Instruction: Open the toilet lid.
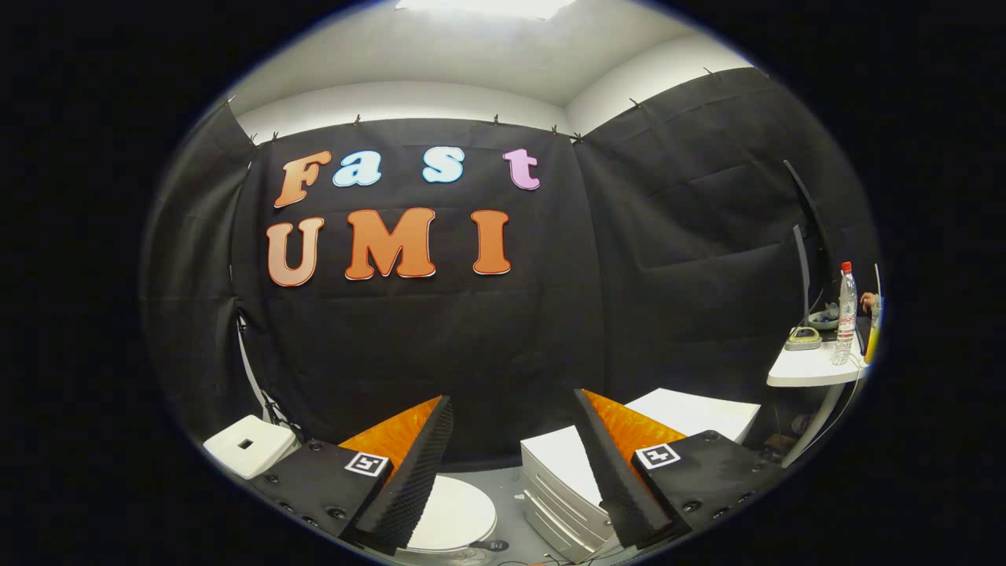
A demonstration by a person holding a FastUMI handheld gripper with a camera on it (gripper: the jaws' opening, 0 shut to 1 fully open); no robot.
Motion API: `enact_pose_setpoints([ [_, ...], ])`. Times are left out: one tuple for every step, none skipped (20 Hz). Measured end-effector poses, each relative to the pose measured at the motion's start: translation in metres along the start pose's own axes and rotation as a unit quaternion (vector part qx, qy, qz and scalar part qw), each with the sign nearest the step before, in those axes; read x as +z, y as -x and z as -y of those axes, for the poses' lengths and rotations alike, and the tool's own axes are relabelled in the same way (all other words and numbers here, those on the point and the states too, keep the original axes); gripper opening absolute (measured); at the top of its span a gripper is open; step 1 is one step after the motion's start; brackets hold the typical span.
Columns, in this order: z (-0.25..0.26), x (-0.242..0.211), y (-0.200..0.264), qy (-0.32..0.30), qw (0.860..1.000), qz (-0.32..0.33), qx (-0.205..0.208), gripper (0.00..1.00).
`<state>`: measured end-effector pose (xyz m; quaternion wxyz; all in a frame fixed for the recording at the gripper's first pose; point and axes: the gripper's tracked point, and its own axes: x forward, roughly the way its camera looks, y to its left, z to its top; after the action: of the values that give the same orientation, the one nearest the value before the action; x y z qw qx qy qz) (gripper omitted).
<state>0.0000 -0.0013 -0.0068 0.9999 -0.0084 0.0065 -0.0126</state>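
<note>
Item: my tongs (pixel 512 464), fingers spread wide, gripping nothing. Item: toilet lid (pixel 454 515), closed flat, low between the fingers, nearer the left one. Item: white drawer unit (pixel 559 483) just beside it on the floor.

Toilet lid (pixel 456 515): partly hidden behind one finger of the spread gripper (pixel 511 417). White drawer unit (pixel 562 479): part covered by other finger.

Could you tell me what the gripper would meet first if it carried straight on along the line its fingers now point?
The gripper is open and holds nothing. Straight ahead, between the fingers, hangs the black cloth wall; that is probably what it meets first. The closed toilet lid lies lower, beneath that line, though depth is hard to judge.
</note>
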Motion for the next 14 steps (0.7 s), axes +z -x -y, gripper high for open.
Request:
enact_pose_setpoints([
  [0.002, 0.000, 0.001, 0.003, 1.000, -0.002, -0.006, 0.98],
  [0.006, 0.000, 0.004, 0.006, 1.000, -0.001, -0.015, 0.98],
  [0.008, 0.003, 0.009, 0.007, 1.000, 0.002, -0.025, 0.98],
  [0.010, 0.006, 0.014, 0.005, 0.999, 0.005, -0.032, 0.98],
  [0.009, 0.007, 0.018, 0.003, 0.999, 0.007, -0.035, 0.98],
  [0.007, 0.007, 0.023, 0.001, 0.999, 0.008, -0.037, 0.98],
  [0.007, 0.006, 0.027, 0.001, 0.999, 0.008, -0.038, 0.98],
  [0.005, 0.005, 0.029, 0.001, 0.999, 0.009, -0.038, 0.98],
  [0.003, 0.006, 0.032, 0.000, 0.999, 0.010, -0.035, 0.98],
  [0.000, 0.004, 0.035, -0.002, 0.999, 0.011, -0.030, 0.98],
  [-0.004, 0.002, 0.036, -0.005, 1.000, 0.012, -0.025, 0.98],
  [-0.008, -0.002, 0.038, -0.009, 1.000, 0.012, -0.020, 0.98],
  [-0.009, -0.008, 0.039, -0.014, 1.000, 0.012, -0.018, 0.98],
  [-0.011, -0.014, 0.040, -0.020, 1.000, 0.011, -0.017, 0.98],
])
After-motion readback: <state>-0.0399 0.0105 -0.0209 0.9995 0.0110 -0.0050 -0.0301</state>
